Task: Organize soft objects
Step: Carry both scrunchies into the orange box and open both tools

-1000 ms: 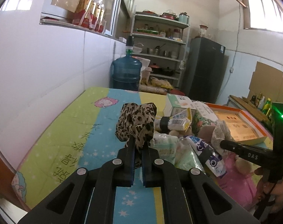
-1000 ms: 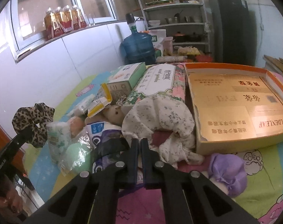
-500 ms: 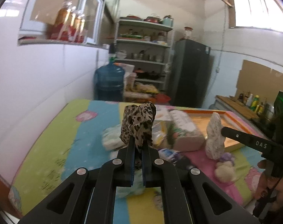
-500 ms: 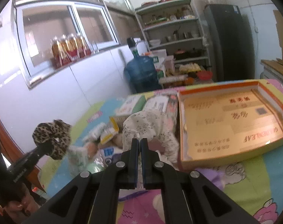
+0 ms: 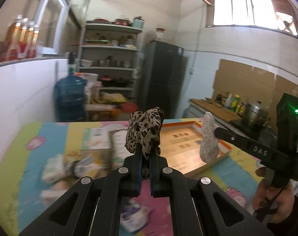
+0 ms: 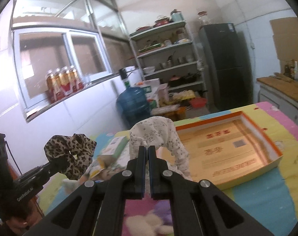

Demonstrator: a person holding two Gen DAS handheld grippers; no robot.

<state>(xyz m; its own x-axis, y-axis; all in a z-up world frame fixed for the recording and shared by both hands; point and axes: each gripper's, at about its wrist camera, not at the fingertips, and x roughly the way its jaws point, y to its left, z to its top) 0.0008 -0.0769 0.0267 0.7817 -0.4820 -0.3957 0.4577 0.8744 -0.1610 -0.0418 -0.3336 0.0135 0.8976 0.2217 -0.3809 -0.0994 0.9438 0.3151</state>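
Note:
My left gripper (image 5: 145, 149) is shut on a leopard-print scrunchie (image 5: 144, 131), held in the air above the colourful table mat (image 5: 27, 157). From the right wrist view the same scrunchie (image 6: 70, 155) shows at the left. My right gripper (image 6: 147, 149) is shut on a white floral cloth (image 6: 158, 135) that hangs from its tips. In the left wrist view that cloth (image 5: 208, 139) dangles in front of the orange-rimmed box lid (image 5: 188, 147). The open box lid (image 6: 227, 149) lies flat, right of both grippers.
Tissue packs, cartons and plush toys (image 5: 70, 163) are piled on the mat at the left and below the grippers. A water jug (image 6: 132, 102), a shelf rack (image 6: 168, 59) and a dark fridge (image 6: 227, 64) stand behind the table. A counter (image 5: 227, 114) runs along the right.
Both grippers have risen and swung right, away from the pile. The floral cloth has been lifted off the pile and now hangs free. The scrunchie stays gripped.

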